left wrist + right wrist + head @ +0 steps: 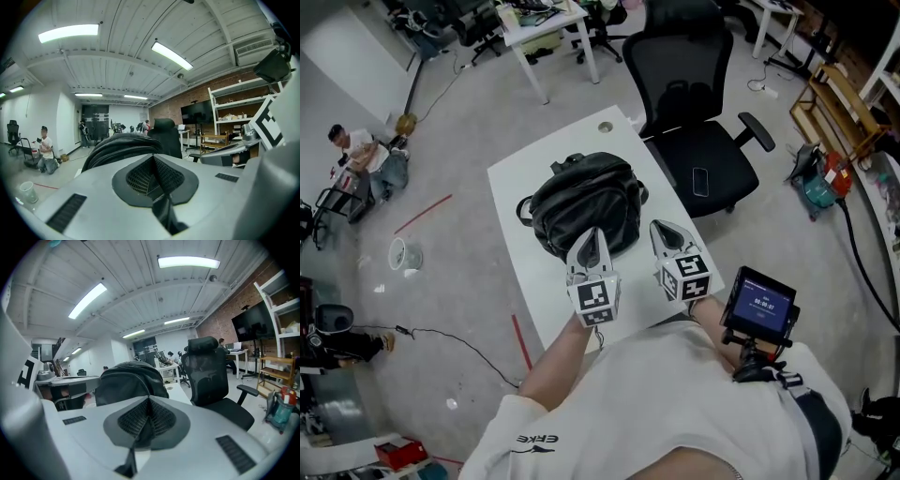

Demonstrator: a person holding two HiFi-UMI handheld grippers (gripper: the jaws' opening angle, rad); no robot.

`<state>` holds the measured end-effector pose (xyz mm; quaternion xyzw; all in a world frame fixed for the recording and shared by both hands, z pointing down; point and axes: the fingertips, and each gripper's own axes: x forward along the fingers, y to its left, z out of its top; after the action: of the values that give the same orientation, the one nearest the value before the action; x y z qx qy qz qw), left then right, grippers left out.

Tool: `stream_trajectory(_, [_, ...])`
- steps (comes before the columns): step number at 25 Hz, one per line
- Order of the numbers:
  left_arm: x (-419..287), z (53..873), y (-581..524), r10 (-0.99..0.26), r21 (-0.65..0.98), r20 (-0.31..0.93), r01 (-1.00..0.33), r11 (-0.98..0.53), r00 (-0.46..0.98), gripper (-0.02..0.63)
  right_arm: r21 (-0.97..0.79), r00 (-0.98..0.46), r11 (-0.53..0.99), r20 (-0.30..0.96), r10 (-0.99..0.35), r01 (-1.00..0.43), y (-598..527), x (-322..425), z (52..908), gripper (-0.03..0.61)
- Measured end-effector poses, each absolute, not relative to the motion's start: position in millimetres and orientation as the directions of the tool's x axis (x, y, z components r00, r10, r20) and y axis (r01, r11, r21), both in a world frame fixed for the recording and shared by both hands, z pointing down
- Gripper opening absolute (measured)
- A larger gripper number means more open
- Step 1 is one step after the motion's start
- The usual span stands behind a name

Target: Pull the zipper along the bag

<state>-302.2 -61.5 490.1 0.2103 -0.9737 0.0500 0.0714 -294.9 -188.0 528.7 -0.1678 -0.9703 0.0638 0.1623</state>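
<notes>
Roughly in the middle of the white rectangular table (511,225) lies the black, rounded fabric backpack (584,202), its top handle turned to the far edge and its bulk reaching back toward the near edge. Its long axis appears to run from near edge to far edge, so a pull along the zipper would likely follow the curve of the dome away from the person.

Both tools sit at the near side of the bag and point toward it. The left gripper (592,246) overlaps the bag's near flank in the head view and looks the closer of the two. The right gripper (667,239) stands just beside the bag's right near corner. Each has its jaws pressed together with nothing between them.

No view makes out the zipper line or its tab: the head view shows only dark folds, and both gripper views see the bag's low profile past their own jaws. Whether either tip touches the fabric cannot be told.
</notes>
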Motion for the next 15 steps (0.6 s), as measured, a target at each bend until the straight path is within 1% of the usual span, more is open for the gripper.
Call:
stream_trajectory(3, [-325,493,-80,-0.390,-0.086,0.175,-0.408,0.909,-0.904,0.003,-0.185,-0.881,0.929,0.303,0.364,0.320,-204,-319,539,0.005])
stream_trajectory(9, [-321,491,-86,-0.382,-0.115,0.202,-0.409,0.905,-0.902,0.003,-0.179,-0.865,0.923,0.326,0.382,0.341,-205,-323,550,0.005])
stream_trajectory(15, [-353,499,-112,-0.361,-0.129,0.242,-0.399,0.908,-0.901,0.004,-0.218,-0.838,0.907,0.352,0.418,0.361,-221,-362,567,0.005])
